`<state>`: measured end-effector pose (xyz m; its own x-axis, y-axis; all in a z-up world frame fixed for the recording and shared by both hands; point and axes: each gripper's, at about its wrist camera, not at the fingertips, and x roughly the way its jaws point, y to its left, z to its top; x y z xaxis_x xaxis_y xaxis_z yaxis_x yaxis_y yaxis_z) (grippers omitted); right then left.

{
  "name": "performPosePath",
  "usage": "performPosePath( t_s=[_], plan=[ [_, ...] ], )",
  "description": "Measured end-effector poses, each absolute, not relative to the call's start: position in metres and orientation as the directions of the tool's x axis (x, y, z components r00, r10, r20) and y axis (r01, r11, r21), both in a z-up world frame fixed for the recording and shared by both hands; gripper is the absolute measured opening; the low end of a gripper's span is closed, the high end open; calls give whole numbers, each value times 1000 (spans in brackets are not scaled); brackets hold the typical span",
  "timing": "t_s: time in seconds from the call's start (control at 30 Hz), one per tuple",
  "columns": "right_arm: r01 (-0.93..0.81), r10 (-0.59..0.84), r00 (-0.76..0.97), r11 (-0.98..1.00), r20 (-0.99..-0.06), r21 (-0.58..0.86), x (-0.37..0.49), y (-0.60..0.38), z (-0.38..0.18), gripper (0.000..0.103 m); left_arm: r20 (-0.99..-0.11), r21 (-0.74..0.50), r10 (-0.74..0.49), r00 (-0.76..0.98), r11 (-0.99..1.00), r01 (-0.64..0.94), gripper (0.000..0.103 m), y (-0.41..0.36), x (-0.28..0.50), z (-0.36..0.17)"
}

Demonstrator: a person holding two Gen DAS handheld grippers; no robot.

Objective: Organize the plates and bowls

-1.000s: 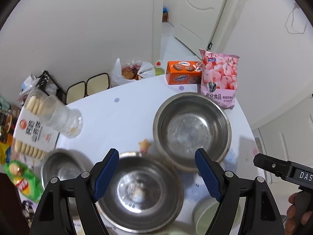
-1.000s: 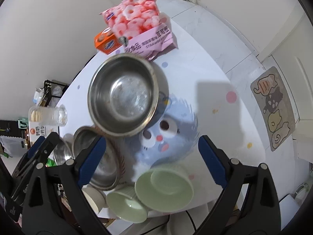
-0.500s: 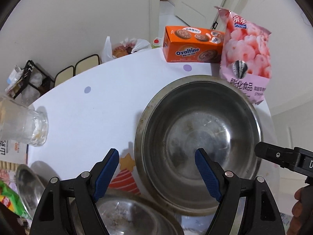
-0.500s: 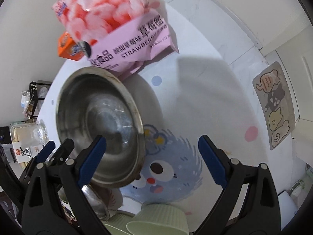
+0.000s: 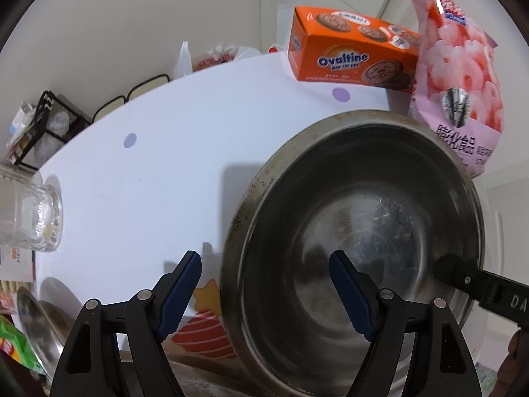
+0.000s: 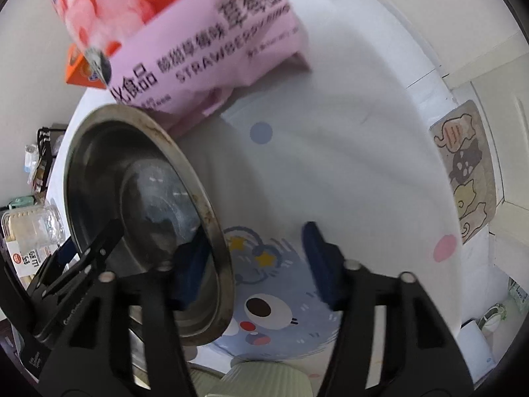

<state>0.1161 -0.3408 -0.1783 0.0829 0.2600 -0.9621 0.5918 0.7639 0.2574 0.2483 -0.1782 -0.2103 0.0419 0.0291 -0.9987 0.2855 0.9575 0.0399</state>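
Both grippers dropped astride steel bowl (image 5: 360, 231): left (image 5: 264, 294) open, right (image 6: 256, 261) closing, blurred.

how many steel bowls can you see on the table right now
2. A large round stainless steel bowl sits beside the pink snack bag. A second steel bowl shows partly at the lower left edge. More may be hidden.

- A home, by the look of it: a round white table (image 5: 165, 178) with cartoon prints.
- Snacks crowd it: an Ovaltine biscuit box (image 5: 350, 54), a pink strawberry-ring bag (image 6: 185, 33).
- A cat-pattern floor mat (image 6: 467, 175) lies beside white panelled doors.
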Motion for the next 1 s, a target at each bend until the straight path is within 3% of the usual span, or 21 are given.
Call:
performPosePath(
  t_s=[0.03, 0.07, 0.1, 0.23, 0.33, 0.37, 0.43, 1.0],
  plan=[
    [583, 255, 84, 772, -963, 255, 118, -340, -176, 52, -999, 30, 21, 36, 958, 284, 78, -179, 249, -213],
    [569, 260, 83, 780, -962, 260, 120, -338, -175, 43, -999, 25, 17, 31, 958, 285, 65, -180, 248, -215],
    [565, 266, 78, 782, -961, 262, 121, -336, -175, 42, -999, 35, 27, 31, 956, 290, 55, -182, 248, -217],
    [545, 291, 77, 789, -954, 285, 125, -332, -173, 28, -999, 41, 29, 44, 952, 305, 38, -185, 245, -215],
    [517, 254, 68, 818, -965, 252, 126, -326, -170, 24, -999, 31, 17, 47, 955, 294, 35, -182, 247, -212],
    [515, 246, 73, 821, -967, 248, 126, -326, -168, 15, -999, 31, 17, 51, 957, 289, 34, -181, 248, -211],
    [523, 251, 90, 812, -964, 260, 124, -329, -165, 14, -999, 18, 4, 53, 960, 281, 32, -179, 248, -208],
    [496, 224, 176, 821, -959, 283, 110, -334, -135, 13, -991, 11, -28, 130, 957, 289, 29, -169, 230, -169]
  ],
)
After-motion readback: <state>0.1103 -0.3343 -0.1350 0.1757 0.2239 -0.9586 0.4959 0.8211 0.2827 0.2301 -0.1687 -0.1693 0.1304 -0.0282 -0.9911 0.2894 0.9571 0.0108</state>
